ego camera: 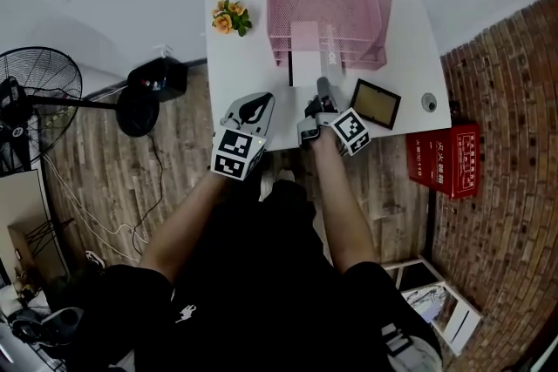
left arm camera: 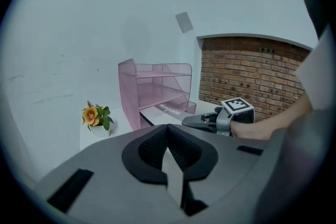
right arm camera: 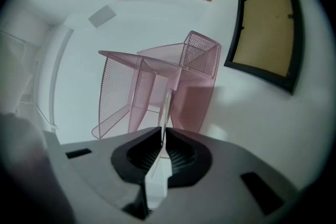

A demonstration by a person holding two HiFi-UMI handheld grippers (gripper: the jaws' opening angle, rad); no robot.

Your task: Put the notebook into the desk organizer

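A white notebook (ego camera: 309, 70) with a dark spine lies flat on the white desk (ego camera: 244, 57). Its far end sits inside the bottom tier of the pink mesh desk organizer (ego camera: 379, 4). My right gripper (ego camera: 323, 89) is shut on the notebook's near edge. In the right gripper view the notebook (right arm camera: 167, 105) shows edge-on between the pads, running towards the organizer (right arm camera: 118, 86). My left gripper (ego camera: 256, 103) hovers at the desk's front edge, left of the notebook, shut on nothing. The left gripper view shows the notebook (left arm camera: 165, 111) entering the organizer (left arm camera: 131, 92), with the right gripper (left arm camera: 187, 121) behind it.
A small pot of orange flowers (ego camera: 231, 17) stands at the desk's back left. A dark picture frame (ego camera: 376, 103) lies right of my right gripper, with a cable hole (ego camera: 428, 102) beyond it. A fan (ego camera: 39, 100) and a red box (ego camera: 449, 157) stand on the floor beside the desk.
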